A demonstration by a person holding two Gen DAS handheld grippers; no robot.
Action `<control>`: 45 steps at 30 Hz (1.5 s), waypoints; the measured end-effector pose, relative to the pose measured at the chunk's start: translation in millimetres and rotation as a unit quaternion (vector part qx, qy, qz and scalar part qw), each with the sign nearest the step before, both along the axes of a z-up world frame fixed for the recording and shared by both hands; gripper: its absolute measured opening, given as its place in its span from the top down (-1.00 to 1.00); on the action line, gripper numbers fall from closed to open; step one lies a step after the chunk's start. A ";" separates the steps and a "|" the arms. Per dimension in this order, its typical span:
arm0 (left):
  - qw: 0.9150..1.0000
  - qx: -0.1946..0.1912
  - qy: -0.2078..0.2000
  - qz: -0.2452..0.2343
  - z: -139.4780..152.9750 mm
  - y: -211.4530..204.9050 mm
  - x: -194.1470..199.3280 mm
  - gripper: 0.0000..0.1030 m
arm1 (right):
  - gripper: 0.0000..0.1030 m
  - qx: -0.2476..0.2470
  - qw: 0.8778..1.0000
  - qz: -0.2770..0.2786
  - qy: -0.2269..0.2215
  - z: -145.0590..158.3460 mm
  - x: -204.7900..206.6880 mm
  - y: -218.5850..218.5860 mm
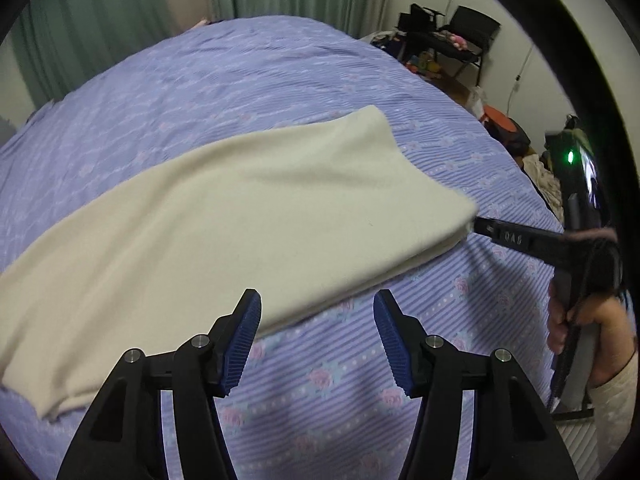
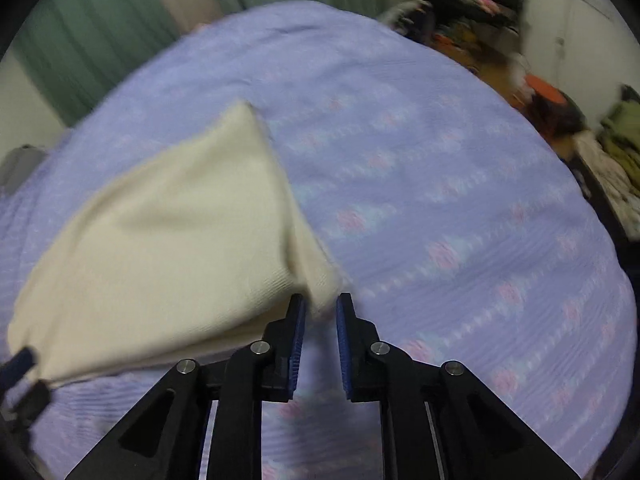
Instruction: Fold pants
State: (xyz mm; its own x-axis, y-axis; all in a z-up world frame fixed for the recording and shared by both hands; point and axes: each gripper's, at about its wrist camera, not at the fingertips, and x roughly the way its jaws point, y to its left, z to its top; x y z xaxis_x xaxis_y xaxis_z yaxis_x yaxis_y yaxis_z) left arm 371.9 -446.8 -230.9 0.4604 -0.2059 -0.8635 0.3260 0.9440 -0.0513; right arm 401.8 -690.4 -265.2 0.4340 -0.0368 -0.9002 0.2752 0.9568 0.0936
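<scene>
The cream pants (image 1: 224, 216) are spread on the lilac floral bedspread (image 1: 420, 360), one corner seemingly pinched (blurred) by the right hand-held gripper (image 2: 320, 312); the left hand-held gripper (image 1: 317, 312) is held apart at the near edge, bare bedspread beyond

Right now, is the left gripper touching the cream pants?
Apart. In the left wrist view, the left gripper is open, its blue pads bare, with the cream pants lying beyond its fingertips on the bedspread.
</scene>
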 end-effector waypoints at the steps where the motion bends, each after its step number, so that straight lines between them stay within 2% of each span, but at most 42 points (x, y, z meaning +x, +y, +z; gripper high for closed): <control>1: 1.000 0.000 -0.001 0.002 1.9 2.2 -3.1 -0.18 | 0.34 -0.029 0.999 -0.014 0.007 1.6 -4.9 -2.3; 2: 1.000 -0.001 -0.003 0.003 4.2 5.5 -6.5 -0.20 | 0.24 -0.042 0.999 -0.023 0.011 6.0 -16.0 -7.4; 5: 1.000 -0.014 -0.008 0.004 14.5 16.4 -20.4 -0.22 | 0.23 -0.028 0.999 -0.021 -0.016 36.4 -46.5 -8.2; 6: 1.000 -0.019 -0.009 0.007 18.5 22.1 -25.7 -0.22 | 0.22 -0.037 0.999 -0.012 -0.020 47.3 -54.0 -0.9; 9: 0.999 -0.045 -0.018 0.018 33.6 52.0 -46.5 -0.26 | 0.01 -0.058 0.996 0.035 -0.053 83.0 -72.3 35.3; 14: 0.996 -0.059 -0.051 0.039 56.4 119.9 -84.2 -0.30 | 0.00 -0.058 0.986 0.106 -0.112 133.6 -105.0 122.2; 16: 0.996 -0.051 -0.060 0.045 62.6 151.1 -99.0 -0.30 | 0.00 -0.050 0.983 0.124 -0.126 147.4 -116.6 158.6; 23: 0.990 -0.040 -0.076 0.112 90.5 296.1 -146.5 -0.35 | 0.00 0.010 0.968 0.214 -0.129 162.5 -149.0 317.0; 28: 0.985 -0.018 -0.082 0.152 90.3 393.3 -168.0 -0.39 | 0.00 0.043 0.958 0.260 -0.115 150.1 -167.4 413.9; 34: 0.975 0.013 -0.064 0.214 58.6 490.1 -173.4 -0.40 | 0.00 0.052 0.946 0.307 -0.085 109.1 -169.8 510.9; 38: 0.969 0.014 -0.048 0.241 27.8 522.8 -164.7 -0.40 | 0.00 0.047 0.933 0.352 -0.065 74.5 -161.5 553.9; 45: 0.965 -0.002 -0.014 0.262 -33.6 529.2 -145.8 -0.40 | 0.00 0.046 0.915 0.400 -0.027 2.5 -124.1 592.5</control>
